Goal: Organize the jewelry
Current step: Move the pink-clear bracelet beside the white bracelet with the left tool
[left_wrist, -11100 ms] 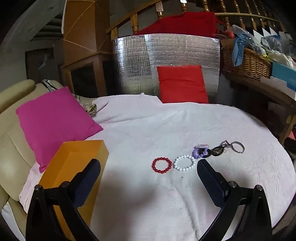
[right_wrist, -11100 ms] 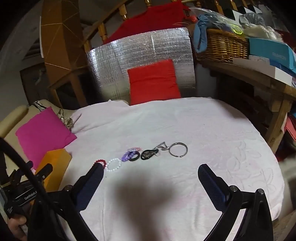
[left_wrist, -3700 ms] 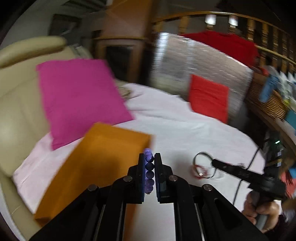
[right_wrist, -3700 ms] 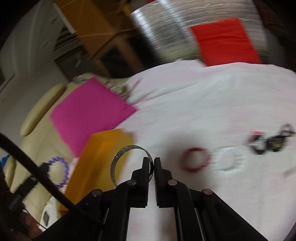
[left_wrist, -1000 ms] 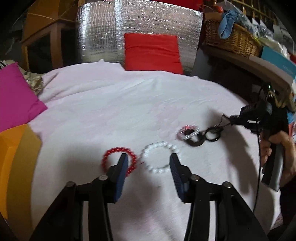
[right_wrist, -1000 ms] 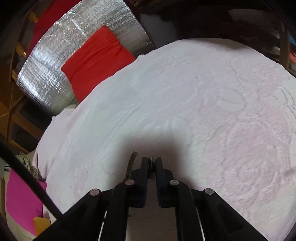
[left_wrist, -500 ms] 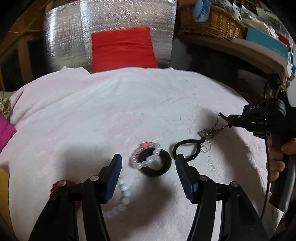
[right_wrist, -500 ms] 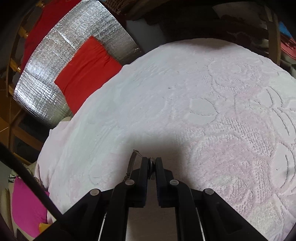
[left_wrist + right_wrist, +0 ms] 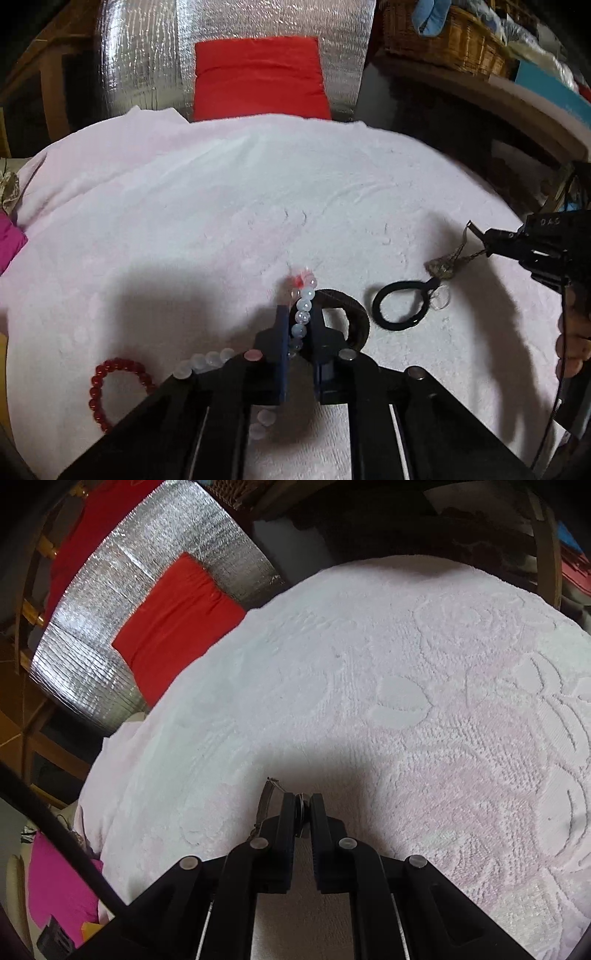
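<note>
While my left claw [image 9: 298, 325] pinches the clear bracelet [image 9: 303, 306] and my right claw [image 9: 302, 814] grips the chain [image 9: 266, 800], the red bracelet [image 9: 110, 387], white bracelet [image 9: 207, 360] and black ring [image 9: 400, 304] lie unsorted on the surface [image 9: 221, 206].

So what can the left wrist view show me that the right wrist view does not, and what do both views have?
Only the left wrist view shows the left tongs shut on a clear bead bracelet, a red bead bracelet, a white bead bracelet and a black ring on the cloth, and the right tongs holding a chain.

Only the right wrist view shows those tongs close up, shut on a small metal piece.

Both show the pale cloth, red cushion and silver foil panel.
</note>
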Motion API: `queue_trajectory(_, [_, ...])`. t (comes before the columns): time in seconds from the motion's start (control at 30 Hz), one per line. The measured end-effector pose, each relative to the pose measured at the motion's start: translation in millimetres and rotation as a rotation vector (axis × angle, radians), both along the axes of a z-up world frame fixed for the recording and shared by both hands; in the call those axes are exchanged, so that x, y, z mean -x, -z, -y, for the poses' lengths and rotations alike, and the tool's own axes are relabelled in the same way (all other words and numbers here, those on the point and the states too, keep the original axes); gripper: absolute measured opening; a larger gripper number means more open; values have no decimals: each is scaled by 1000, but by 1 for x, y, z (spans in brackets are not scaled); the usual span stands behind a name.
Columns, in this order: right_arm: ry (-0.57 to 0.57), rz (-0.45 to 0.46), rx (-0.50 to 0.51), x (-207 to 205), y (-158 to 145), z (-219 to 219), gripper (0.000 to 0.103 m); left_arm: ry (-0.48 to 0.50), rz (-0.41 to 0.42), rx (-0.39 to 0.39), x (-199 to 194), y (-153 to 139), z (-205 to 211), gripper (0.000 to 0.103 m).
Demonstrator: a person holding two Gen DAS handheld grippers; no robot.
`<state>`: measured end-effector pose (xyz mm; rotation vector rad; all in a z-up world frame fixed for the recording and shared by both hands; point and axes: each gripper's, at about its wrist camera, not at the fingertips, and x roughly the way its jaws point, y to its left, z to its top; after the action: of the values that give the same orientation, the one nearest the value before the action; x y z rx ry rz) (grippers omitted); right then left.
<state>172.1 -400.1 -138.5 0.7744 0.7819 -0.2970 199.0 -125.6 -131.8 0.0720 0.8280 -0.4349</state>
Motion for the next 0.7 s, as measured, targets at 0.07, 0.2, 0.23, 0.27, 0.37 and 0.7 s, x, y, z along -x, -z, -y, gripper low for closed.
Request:
queue_trajectory(0.07, [2,14,-3,4,-4,2,9,8,21,-3,6,-8,-4,9])
queue_trajectory(0.2, [1,47,-5,9,-16,3,9,42,28,34,16,-22,-15,9])
queue_trajectory(0.23, [-2,58,-6,10,-20,2,8,66,15,50,19,-24,-17,9])
queue_trajectory(0.27, [-5,74,-9,12,-24,1,6,92,0,64,22,-25,-18,9])
queue_trajectory(0.37, [-23,116,-1,18,-38,-4,5,152,-49,67,32,-21,-14,9])
queue_trajectory(0.7, [-59,26,24,20,-27,-3,8,194,-135,2,52,-6,-22,26])
